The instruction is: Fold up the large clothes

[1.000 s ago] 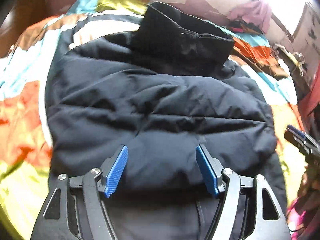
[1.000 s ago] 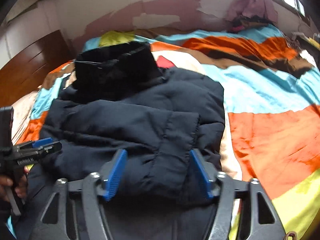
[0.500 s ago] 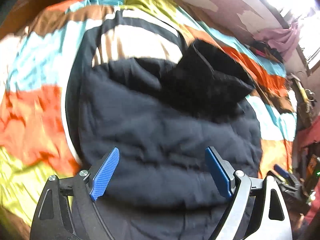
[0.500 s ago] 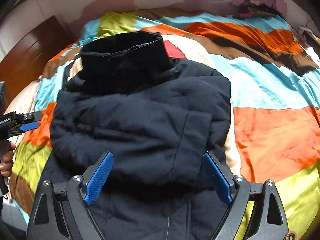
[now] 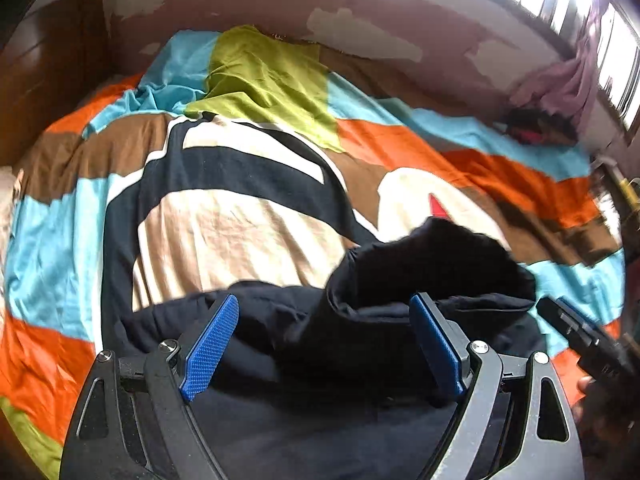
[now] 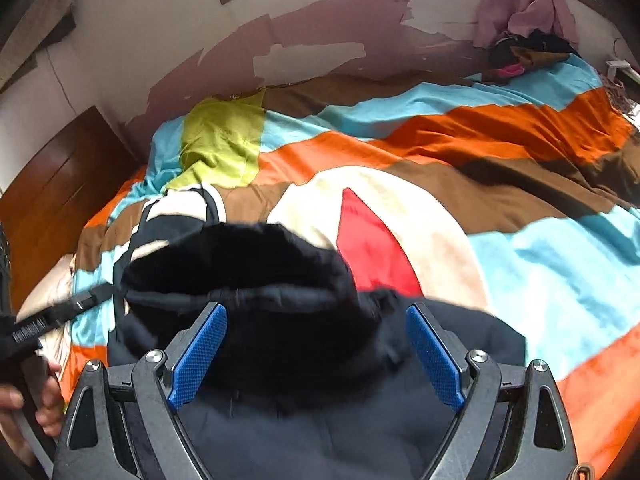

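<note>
— Across nearly the whole frame, what lies under the tongs?
— A bed with a patchwork bedspread point(image 5: 256, 92): blocks of orange, sky blue, brown, lime green and cream, plus a red wedge point(image 6: 372, 240) near the centre of the right wrist view. The cloth is creased, not smooth.

— And the room behind it?
— Along the top runs a wall point(image 6: 320, 32) with paint peeling in pale patches. Dark wooden panelling point(image 6: 60, 184) stands at the left edge. At the upper right, a pink cloth point(image 6: 524, 0) hangs above a heap of dark clothes, beside a bright window point(image 5: 592, 12).

— Where is the garment?
— The dark padded jacket point(image 5: 320, 400) fills the lower middle of both views, its black collar point(image 6: 248, 264) bunched up and pointing toward the wall.

— How do the tongs stand?
— The left tongs point(image 5: 324, 348) are spread wide, blue pads over the jacket, holding nothing. The right tongs point(image 6: 316, 356) are equally wide apart, framing the collar without pinching it. Each appears at the other view's lower edge.
</note>
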